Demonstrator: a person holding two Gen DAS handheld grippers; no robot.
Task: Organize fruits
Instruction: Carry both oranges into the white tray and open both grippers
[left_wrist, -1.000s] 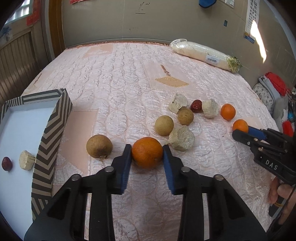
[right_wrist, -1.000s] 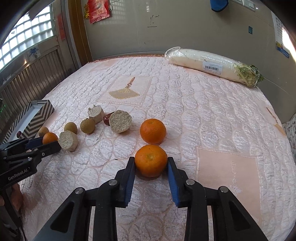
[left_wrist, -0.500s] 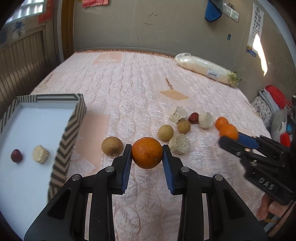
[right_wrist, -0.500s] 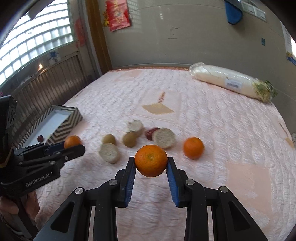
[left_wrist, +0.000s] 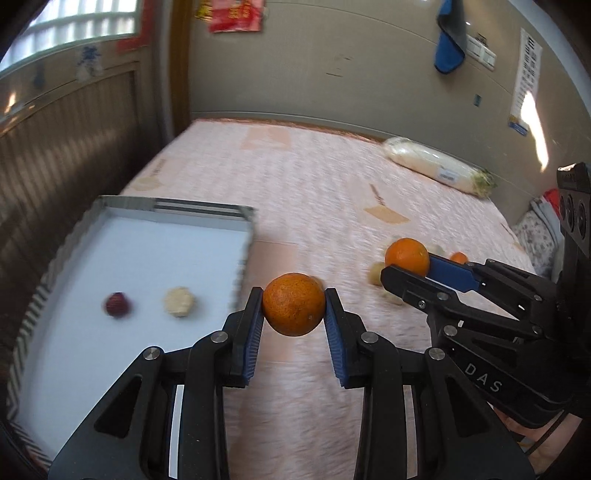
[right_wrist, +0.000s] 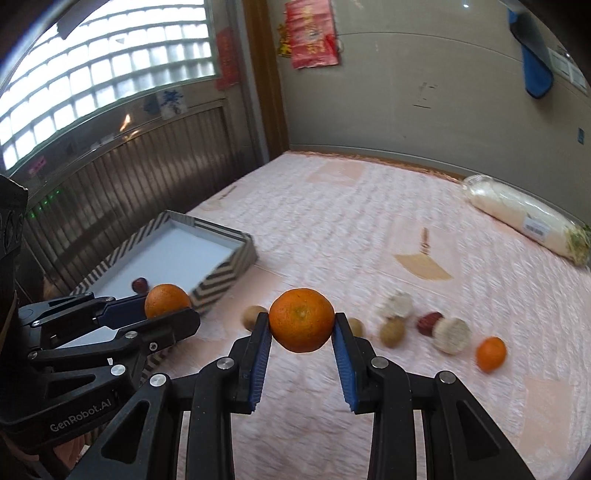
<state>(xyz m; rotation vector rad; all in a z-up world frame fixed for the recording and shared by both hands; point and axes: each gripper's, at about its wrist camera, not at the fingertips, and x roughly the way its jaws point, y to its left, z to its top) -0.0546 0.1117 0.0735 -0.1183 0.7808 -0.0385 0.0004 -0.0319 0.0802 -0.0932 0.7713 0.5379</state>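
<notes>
**Two oranges in carriage, tray ahead and to the left**

Item 1. Left gripper (left_wrist: 293, 304): fingers narrow, clamped on a dark-skinned orange (left_wrist: 293, 303), held clear of the bed (left_wrist: 314, 184).

Item 2. Right gripper (right_wrist: 301, 326): fingers narrow, clamped on a second orange (right_wrist: 301, 319), also off the bed.

Item 3. Zigzag-patterned tray (left_wrist: 162, 205), white floor, on the bed's left edge. Contents: one red date (left_wrist: 117, 304), one pale cut piece (left_wrist: 179, 301).

Item 4. Loose fruit on the bed, beyond the right gripper: brown round fruits (right_wrist: 392, 331), pale pieces, a red date, one small orange (right_wrist: 490, 353).

Item 5. Wrapped cabbage (right_wrist: 524, 219), far side of the bed.

Governing relation: the tray lies forward and left of both grippers; its near right corner is just beside the left orange in the left view. The left hand is judged nearer, so its orange probably goes in first; the right has further to cross.
</notes>
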